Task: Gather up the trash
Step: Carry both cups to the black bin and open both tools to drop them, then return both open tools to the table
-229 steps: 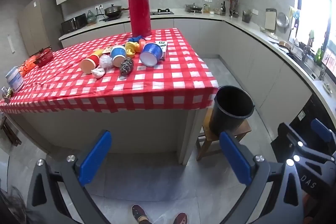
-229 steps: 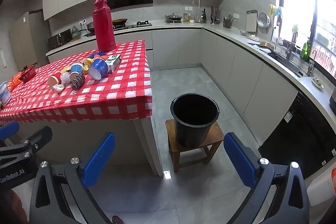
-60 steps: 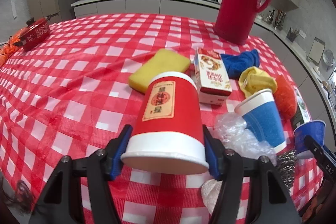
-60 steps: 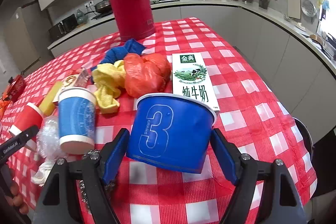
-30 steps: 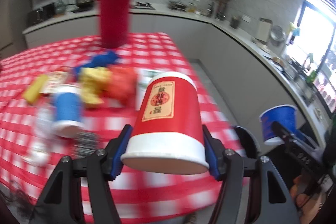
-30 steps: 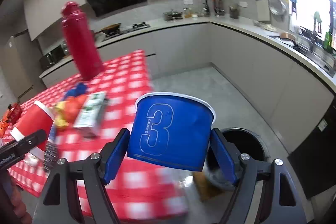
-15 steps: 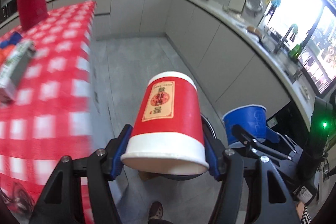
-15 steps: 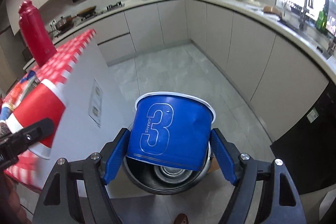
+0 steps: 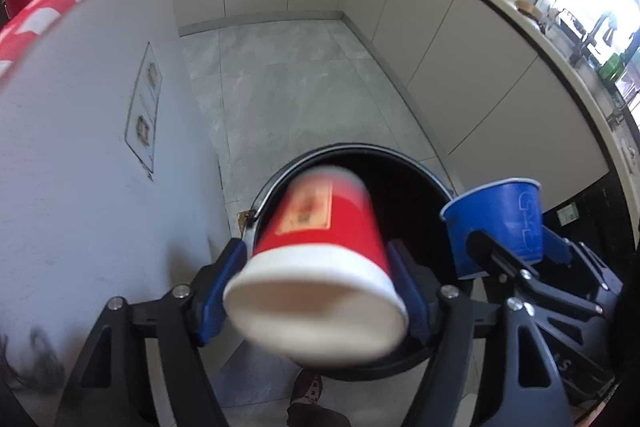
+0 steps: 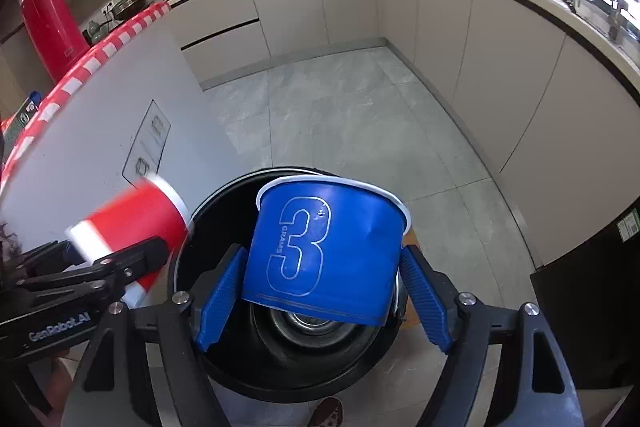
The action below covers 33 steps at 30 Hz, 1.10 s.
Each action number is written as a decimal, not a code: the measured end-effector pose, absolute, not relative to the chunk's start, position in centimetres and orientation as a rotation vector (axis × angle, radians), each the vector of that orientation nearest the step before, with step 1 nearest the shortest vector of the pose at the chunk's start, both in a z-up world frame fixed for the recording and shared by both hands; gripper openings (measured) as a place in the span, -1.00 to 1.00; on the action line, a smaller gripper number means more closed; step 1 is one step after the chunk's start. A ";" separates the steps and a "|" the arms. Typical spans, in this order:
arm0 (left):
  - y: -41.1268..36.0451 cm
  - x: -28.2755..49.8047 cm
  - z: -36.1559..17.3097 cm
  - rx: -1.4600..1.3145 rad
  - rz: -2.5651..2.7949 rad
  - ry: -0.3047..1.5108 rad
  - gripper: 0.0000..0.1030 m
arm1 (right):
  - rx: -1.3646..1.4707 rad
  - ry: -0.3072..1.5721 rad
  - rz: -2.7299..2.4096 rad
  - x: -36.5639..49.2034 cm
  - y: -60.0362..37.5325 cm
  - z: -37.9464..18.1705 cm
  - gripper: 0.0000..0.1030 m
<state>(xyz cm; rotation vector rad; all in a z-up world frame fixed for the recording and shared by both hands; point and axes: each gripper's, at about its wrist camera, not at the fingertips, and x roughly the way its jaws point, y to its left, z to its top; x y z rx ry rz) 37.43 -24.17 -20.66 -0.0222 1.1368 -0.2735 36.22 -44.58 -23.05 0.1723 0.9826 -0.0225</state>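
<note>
Black bin (image 10: 224,379) below, left tongs (image 9: 312,287) loosing blurred red cup (image 9: 316,255), right tongs (image 10: 320,291) gripping blue cup (image 10: 324,247)

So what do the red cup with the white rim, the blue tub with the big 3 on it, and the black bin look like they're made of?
The red cup with the white rim looks like coated paper: matte wall, printed label, though blurred. The blue tub with the big 3 also seems thin paper or card, with a rolled white lip and a small dent. The black bin looks like smooth, slightly glossy plastic, judging by its sheen.
</note>
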 end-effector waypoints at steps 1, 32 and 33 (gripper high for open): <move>-24.2 37.5 -20.9 -0.015 -0.262 1.148 0.48 | 0.169 0.983 -0.023 36.2 -44.6 -23.1 0.69; -9.0 32.0 -1.9 -0.071 -0.178 0.890 0.58 | 0.162 0.733 0.009 31.4 -30.2 -3.8 0.74; -7.9 31.9 -1.7 -0.072 -0.163 0.887 0.58 | 0.160 0.730 0.027 31.5 -28.8 -3.5 0.74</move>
